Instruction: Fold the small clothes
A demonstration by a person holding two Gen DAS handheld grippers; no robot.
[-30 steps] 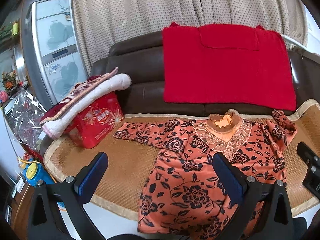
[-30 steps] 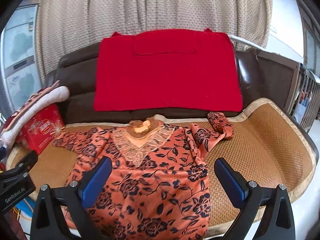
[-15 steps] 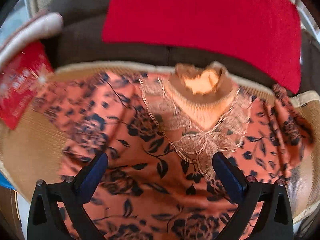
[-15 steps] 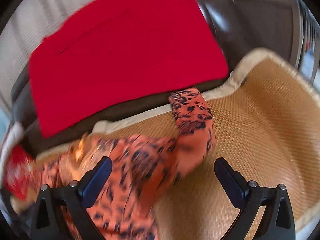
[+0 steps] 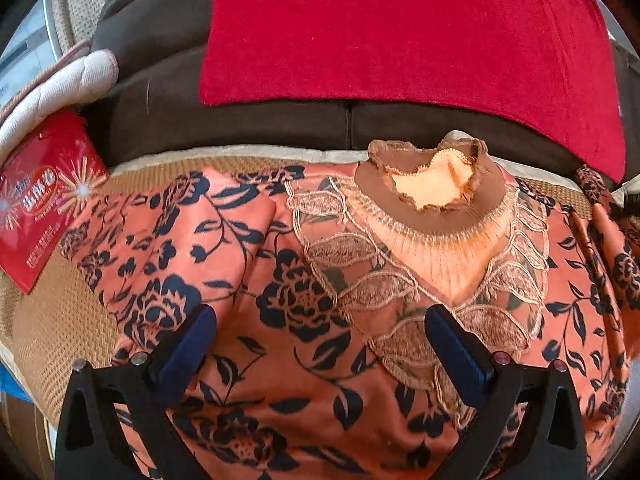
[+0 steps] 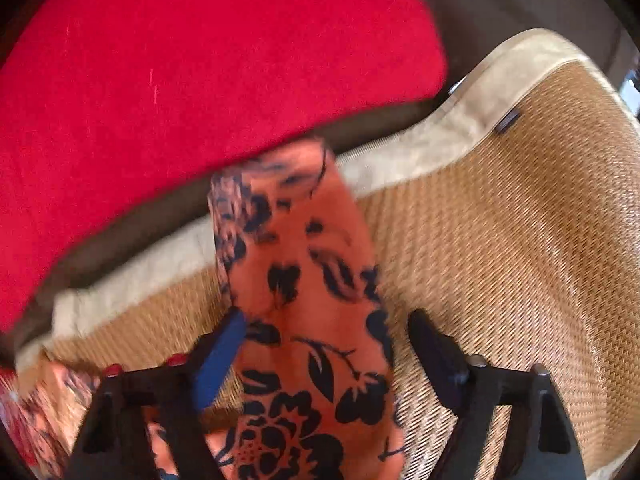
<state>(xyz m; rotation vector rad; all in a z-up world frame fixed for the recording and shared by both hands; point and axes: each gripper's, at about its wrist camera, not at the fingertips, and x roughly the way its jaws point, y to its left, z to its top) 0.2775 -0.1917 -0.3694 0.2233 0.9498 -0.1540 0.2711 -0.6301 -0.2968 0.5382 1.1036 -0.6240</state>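
Note:
An orange top with dark blue flowers lies flat, front up, on a woven mat on a sofa seat. Its brown collar points to the sofa back. My left gripper is open just above the chest, below the lace neckline. In the right wrist view the top's right sleeve lies folded on the mat. My right gripper is open, low over it, with the sleeve between its fingers. That view is blurred.
A red blanket hangs over the dark sofa back. A red box with a folded quilt on it stands at the left end of the mat. Bare mat lies to the right of the sleeve.
Both grippers have come down and forward to the top. The left went to the chest, the right swung right to the sleeve. Both stayed open.

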